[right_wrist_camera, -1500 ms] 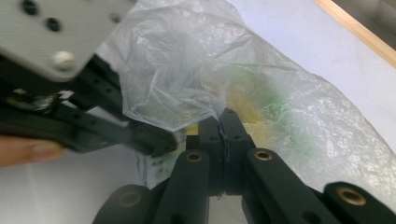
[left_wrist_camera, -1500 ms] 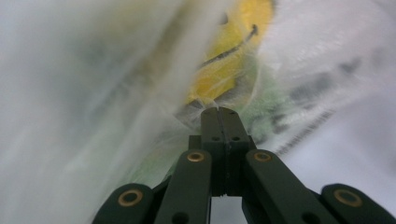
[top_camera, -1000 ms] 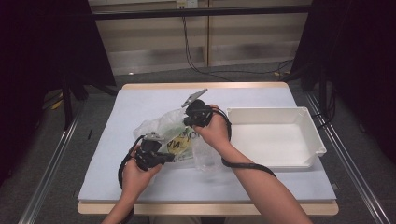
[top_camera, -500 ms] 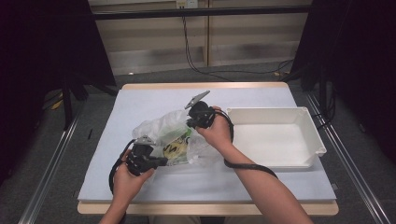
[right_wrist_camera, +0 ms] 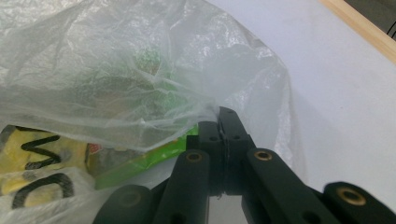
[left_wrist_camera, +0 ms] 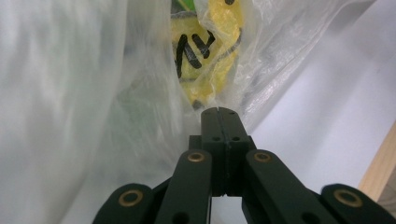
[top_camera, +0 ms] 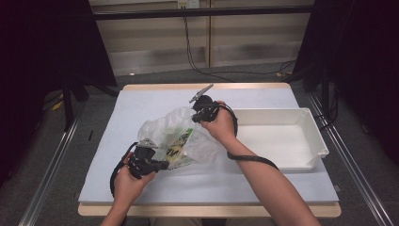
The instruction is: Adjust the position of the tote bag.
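Plastic: a clear, crinkled bag (top_camera: pixel 181 136) lies near the middle of the surface (top_camera: pixel 141 101), between my two hands.
Bag contents: a yellow packet with black lettering (left_wrist_camera: pixel 205 51) and a green packet (right_wrist_camera: pixel 140 163) show through the film; I cannot read the lettering.
Left tool: my left tool (top_camera: pixel 162 164) is at the bag's near-left edge; in the left gripper view its jaws are pressed together with the film caught at their tips.
Right tool: my right tool (top_camera: pixel 197 115) is at the bag's far-right edge; in the right gripper view its jaws are likewise closed, pinching a fold of film.
Neighbour: a white tray (top_camera: pixel 310 122) sits on the right of the surface, just beside my right hand (top_camera: pixel 221 127).
In the way: the bunched film clouds most of what lies inside the bag.
Surface: pale blue-white covering with a wooden edge (top_camera: pixel 207 209) along the near side.
Room: dark curtains (top_camera: pixel 42 47) on both sides, a panelled wall behind with a cable (top_camera: pixel 193 56) hanging down it, grey floor, and metal rails (top_camera: pixel 49 165) beside the surface.
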`<state>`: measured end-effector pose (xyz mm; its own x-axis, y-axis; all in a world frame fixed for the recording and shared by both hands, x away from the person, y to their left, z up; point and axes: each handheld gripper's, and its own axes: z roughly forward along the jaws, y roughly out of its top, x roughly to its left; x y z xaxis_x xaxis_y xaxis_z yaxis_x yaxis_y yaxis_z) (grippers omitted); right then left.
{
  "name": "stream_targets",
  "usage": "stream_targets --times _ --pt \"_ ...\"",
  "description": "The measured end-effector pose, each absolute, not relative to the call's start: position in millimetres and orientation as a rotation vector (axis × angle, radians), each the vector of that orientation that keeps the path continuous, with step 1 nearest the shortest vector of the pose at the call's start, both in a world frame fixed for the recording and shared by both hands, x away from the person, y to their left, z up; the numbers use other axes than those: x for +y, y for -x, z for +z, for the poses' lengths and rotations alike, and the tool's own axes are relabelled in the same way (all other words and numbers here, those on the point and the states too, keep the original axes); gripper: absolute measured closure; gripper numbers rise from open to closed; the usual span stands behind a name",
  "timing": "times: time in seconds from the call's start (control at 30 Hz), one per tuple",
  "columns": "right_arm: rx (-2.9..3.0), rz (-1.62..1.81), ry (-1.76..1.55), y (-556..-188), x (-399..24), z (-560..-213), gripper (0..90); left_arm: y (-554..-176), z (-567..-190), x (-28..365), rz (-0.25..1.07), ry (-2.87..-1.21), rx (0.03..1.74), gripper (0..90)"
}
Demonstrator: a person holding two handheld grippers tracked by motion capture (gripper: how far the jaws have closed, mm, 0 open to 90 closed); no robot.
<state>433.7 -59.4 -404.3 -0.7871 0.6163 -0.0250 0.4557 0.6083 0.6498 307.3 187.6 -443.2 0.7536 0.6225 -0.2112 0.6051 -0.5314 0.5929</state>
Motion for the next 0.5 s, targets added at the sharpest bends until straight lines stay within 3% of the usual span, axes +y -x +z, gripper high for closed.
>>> stream_targets --times 0.5 --pt "2.563 0.913 -0.991 -469.4 -73.6 -405.5 89.4 -306.8 -447.9 191.5 0.003 -2.283 0.952 90.0"
